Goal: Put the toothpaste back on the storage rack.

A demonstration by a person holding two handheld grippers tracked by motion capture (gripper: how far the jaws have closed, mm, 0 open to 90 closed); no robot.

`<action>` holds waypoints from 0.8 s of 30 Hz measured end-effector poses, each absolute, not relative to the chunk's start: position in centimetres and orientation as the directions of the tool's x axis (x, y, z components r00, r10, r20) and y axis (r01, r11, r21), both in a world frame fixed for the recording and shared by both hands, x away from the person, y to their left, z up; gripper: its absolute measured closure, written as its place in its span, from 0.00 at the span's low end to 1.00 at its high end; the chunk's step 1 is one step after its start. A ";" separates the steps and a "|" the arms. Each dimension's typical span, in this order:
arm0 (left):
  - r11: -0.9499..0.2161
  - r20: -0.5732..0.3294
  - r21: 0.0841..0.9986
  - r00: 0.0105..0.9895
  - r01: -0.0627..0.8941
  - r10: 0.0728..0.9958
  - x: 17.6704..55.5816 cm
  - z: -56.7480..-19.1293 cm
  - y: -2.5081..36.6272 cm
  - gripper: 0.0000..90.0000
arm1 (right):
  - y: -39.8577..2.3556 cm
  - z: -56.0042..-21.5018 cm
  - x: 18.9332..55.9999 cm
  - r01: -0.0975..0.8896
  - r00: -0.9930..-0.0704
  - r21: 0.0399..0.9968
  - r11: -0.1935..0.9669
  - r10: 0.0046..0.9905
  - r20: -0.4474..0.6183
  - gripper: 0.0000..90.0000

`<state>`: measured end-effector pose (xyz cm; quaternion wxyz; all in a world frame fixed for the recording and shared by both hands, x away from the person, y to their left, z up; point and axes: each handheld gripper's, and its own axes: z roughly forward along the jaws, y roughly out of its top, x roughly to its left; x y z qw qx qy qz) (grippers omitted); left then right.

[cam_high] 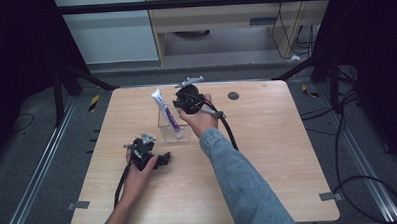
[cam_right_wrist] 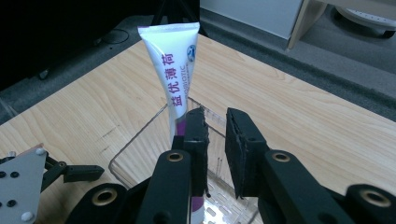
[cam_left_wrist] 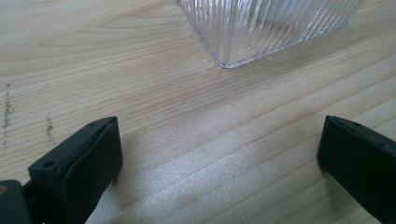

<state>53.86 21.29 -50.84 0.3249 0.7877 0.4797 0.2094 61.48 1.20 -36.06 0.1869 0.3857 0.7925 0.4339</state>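
Observation:
A white and purple tube [cam_high: 165,109] [cam_right_wrist: 172,60] stands tilted in a clear ribbed container [cam_high: 174,133] [cam_right_wrist: 128,156] near the table's middle. My right gripper [cam_high: 180,104] [cam_right_wrist: 215,116] hovers over the container's far right side. Its jaws stand a narrow gap apart with nothing between them, and the tube rises just beyond the left jaw. My left gripper [cam_high: 163,159] [cam_left_wrist: 219,140] lies low on the table, in front and to the left of the container. Its jaws are spread wide over bare wood, and a corner of the container [cam_left_wrist: 261,32] sits just ahead of them.
The wooden table [cam_high: 268,154] has a small dark round mark [cam_high: 233,96] at the back right. Black frame legs [cam_high: 305,68] stand at its far corners. Cables [cam_high: 369,181] lie on the floor to the right.

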 end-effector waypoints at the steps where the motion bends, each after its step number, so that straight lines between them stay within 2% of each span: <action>1: -0.329 0.019 0.713 0.452 0.620 0.892 53.9 -50.8 21.3 0.00 | 0.9 -35.9 61.4 0.448 -0.631 0.834 0.323 0.774 0.040 0.87; 16: -0.329 0.018 0.713 0.453 0.619 0.891 53.9 -50.8 21.3 0.00 | -1.5 -34.7 60.7 0.451 -0.637 0.832 0.324 0.769 0.046 0.84; 24: -0.329 0.019 0.713 0.453 0.619 0.891 53.9 -50.8 21.3 0.00 | -2.3 -34.4 60.3 0.450 -0.631 0.833 0.323 0.775 0.041 0.75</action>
